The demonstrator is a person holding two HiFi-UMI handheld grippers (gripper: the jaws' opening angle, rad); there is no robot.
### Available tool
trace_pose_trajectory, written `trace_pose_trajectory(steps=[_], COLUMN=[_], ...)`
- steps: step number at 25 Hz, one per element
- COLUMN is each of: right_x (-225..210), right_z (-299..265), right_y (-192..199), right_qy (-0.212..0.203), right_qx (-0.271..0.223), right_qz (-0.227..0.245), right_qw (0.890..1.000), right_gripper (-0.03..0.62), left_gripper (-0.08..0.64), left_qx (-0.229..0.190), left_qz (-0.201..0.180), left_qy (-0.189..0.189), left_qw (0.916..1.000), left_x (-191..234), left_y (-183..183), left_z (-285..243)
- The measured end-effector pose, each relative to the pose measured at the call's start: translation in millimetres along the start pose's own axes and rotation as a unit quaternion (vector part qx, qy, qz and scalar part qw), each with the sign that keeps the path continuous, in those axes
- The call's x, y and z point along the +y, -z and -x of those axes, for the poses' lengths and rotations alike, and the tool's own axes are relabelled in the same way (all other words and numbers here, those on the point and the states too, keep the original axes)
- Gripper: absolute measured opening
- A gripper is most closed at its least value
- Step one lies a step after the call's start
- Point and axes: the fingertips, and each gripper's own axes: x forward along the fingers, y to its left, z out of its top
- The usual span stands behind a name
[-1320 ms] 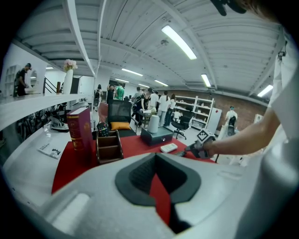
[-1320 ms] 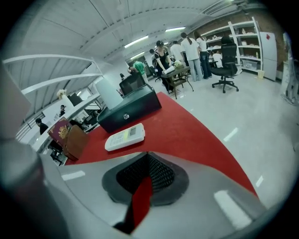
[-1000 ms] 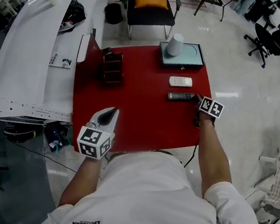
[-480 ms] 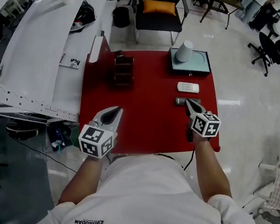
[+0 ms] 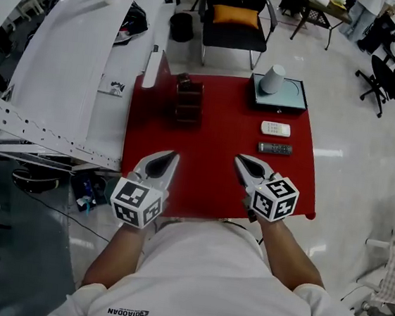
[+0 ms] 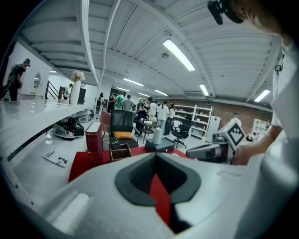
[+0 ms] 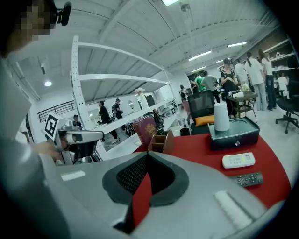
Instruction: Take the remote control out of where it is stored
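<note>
- The black remote control (image 5: 275, 148) lies flat on the red table (image 5: 214, 134), right side — just beside a white remote (image 5: 276, 129), well apart from the wooden holder (image 5: 188, 102).
- Right gripper (image 5: 247, 168) — jaws closed, nothing between them, over the table's near part.
- Left gripper (image 5: 163, 164) is likewise closed and empty.

Dark brand lettering "QIAODAN" (image 5: 127, 313), upside down, on the person's white shirt (image 5: 211, 283), other print too small to read

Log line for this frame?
left gripper: shut, empty | right gripper: shut, empty | black remote: flat on red table, beside white remote, nothing touching it
</note>
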Motion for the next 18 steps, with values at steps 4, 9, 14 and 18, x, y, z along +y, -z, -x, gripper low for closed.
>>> trace_pose_trajectory(steps=[4, 9, 14, 18], right_x=[34.5, 51.8, 52.6, 54.5], right_z=[-8.4, -15.9, -17.6, -18.8], right_y=[-3.6, -10.4, -13.0, -14.0], right_qy=[-0.024, -0.033, -0.028, -0.028], right_qx=[-0.007, -0.015, -0.020, -0.020], right_qz=[0.014, 0.031, 0.025, 0.029], right_qw=[1.000, 0.999, 0.999, 0.999], right_gripper=[0.003, 0.004, 0.003, 0.003], left_gripper=[0.002, 0.002, 0.002, 0.002], left_qx=[0.001, 0.002, 0.000, 0.001], left_qz=[-0.010, -0.015, -0.023, -0.024], left_qy=[0.002, 0.007, 0.021, 0.015], left_qw=[0.9999, 0.9999, 0.9995, 0.9996], left_x=[0.8, 1.8, -1.1, 2.5], left_y=[1.4, 4.0, 3.2, 2.6], left_z=[6.8, 11.3, 14.7, 16.9])
